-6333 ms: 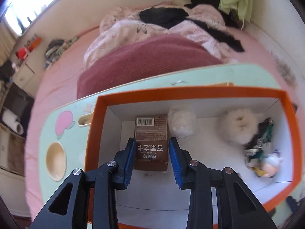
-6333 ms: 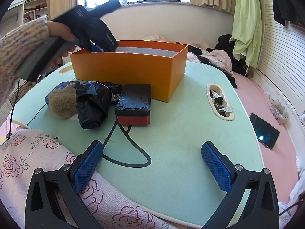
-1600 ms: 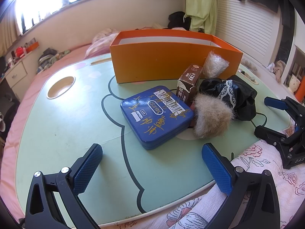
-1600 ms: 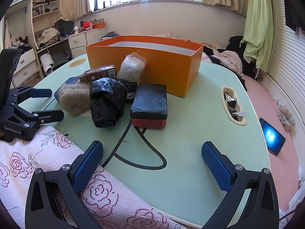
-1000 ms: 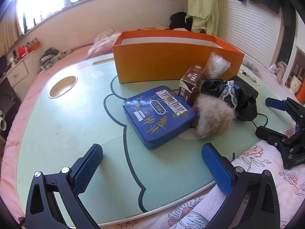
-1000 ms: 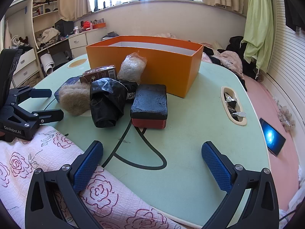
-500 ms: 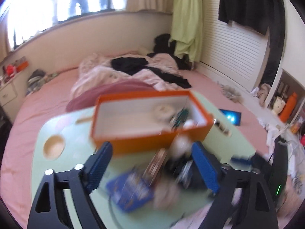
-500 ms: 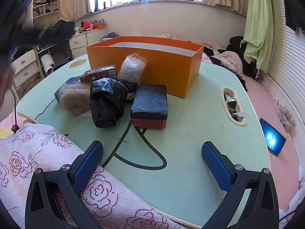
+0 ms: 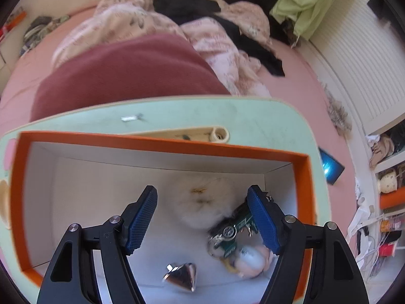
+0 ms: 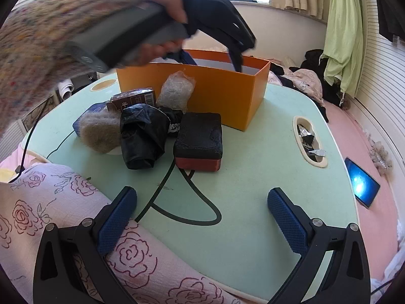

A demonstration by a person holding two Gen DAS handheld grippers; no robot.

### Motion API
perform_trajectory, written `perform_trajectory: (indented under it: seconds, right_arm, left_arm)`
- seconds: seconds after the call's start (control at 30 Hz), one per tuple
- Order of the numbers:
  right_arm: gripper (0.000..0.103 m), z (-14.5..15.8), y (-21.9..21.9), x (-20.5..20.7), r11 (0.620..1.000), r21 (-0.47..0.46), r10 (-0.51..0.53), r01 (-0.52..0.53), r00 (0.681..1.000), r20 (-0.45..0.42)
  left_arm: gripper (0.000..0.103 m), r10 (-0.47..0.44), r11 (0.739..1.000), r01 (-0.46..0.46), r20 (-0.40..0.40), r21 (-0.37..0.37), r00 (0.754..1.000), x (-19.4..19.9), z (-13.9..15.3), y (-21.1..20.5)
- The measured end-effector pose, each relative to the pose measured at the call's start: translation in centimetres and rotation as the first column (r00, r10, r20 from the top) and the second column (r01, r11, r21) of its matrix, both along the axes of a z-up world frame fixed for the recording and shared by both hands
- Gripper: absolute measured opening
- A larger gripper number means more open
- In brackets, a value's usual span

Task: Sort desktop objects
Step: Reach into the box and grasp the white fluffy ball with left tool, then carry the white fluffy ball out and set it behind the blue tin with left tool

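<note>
Left hand-held gripper [image 9: 202,217] over box [image 9: 162,141], jaws closing, empty; pompom [image 9: 200,205] between, untouched. Centre on pompom, avoid keychain [image 9: 233,230] (right hand-held gripper [image 10: 202,217] released, idle)

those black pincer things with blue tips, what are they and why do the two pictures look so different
They are hand-held grippers, one in each of a person's hands, each with a wide-angle camera looking along its fingers.

One picture is the left gripper looking down into an orange box. Its jaws are closing, nothing is pressed between them. Below lie a white fluffy ball, a green toy car, a silver cone-shaped piece and a blurred pale toy.

The other is the right gripper, open and empty, over a green table. It sees the person's hand holding the left gripper over the box. On the table: a black case with a red base, a black bag, a brown fur tuft, a brown carton.
</note>
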State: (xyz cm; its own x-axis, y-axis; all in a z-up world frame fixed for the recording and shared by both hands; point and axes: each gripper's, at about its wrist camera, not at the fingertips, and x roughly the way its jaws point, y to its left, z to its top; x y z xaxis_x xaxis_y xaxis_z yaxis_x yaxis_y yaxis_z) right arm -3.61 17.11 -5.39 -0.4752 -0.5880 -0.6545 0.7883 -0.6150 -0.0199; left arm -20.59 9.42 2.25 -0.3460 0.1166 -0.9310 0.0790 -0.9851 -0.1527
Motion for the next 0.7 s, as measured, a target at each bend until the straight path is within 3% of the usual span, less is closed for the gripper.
perform_trajectory:
  seconds: [0.1, 0.17, 0.27, 0.37, 0.53, 0.63, 0.7]
  right_arm:
    - [0.103, 0.0, 0.1, -0.1, 1.000, -0.002, 0.001, -0.001, 1.000, 0.001]
    - [0.103, 0.1, 0.1, -0.2, 1.000, -0.003, 0.001, -0.001, 1.000, 0.000]
    - [0.103, 0.1, 0.1, -0.3, 1.000, -0.003, 0.001, -0.001, 1.000, 0.000]
    - [0.103, 0.0, 0.1, -0.4, 1.000, -0.004, 0.001, -0.001, 1.000, 0.000]
    - [0.103, 0.0, 0.2, -0.4, 1.000, -0.004, 0.002, -0.002, 1.000, 0.000]
    - [0.103, 0.0, 0.2, -0.4, 1.000, -0.004, 0.002, -0.002, 1.000, 0.000]
    - [0.103, 0.0, 0.2, -0.4, 1.000, -0.004, 0.002, -0.002, 1.000, 0.000]
  left_arm:
    - [0.044, -0.029, 0.996, 0.031, 0.018, -0.087, 0.999, 0.2, -0.2, 0.8]
    - [0.040, -0.061, 0.989, 0.062, 0.012, -0.132, 0.998, 0.6, 0.1, 0.7]
    - [0.039, -0.064, 0.989, 0.053, -0.078, -0.136, 0.995, 1.6, 1.6, -0.7]
    - [0.039, -0.085, 0.994, 0.070, -0.178, -0.085, 0.980, 3.9, 4.4, -1.9]
    - [0.040, -0.154, 0.988, 0.155, -0.340, -0.024, 0.928, 10.3, 9.0, -3.1]
    - [0.040, -0.171, 0.984, 0.174, -0.375, -0.028, 0.911, 14.4, 9.4, -4.3]
    - [0.040, -0.167, 0.986, 0.163, -0.359, -0.044, 0.918, 16.6, 8.1, -5.4]
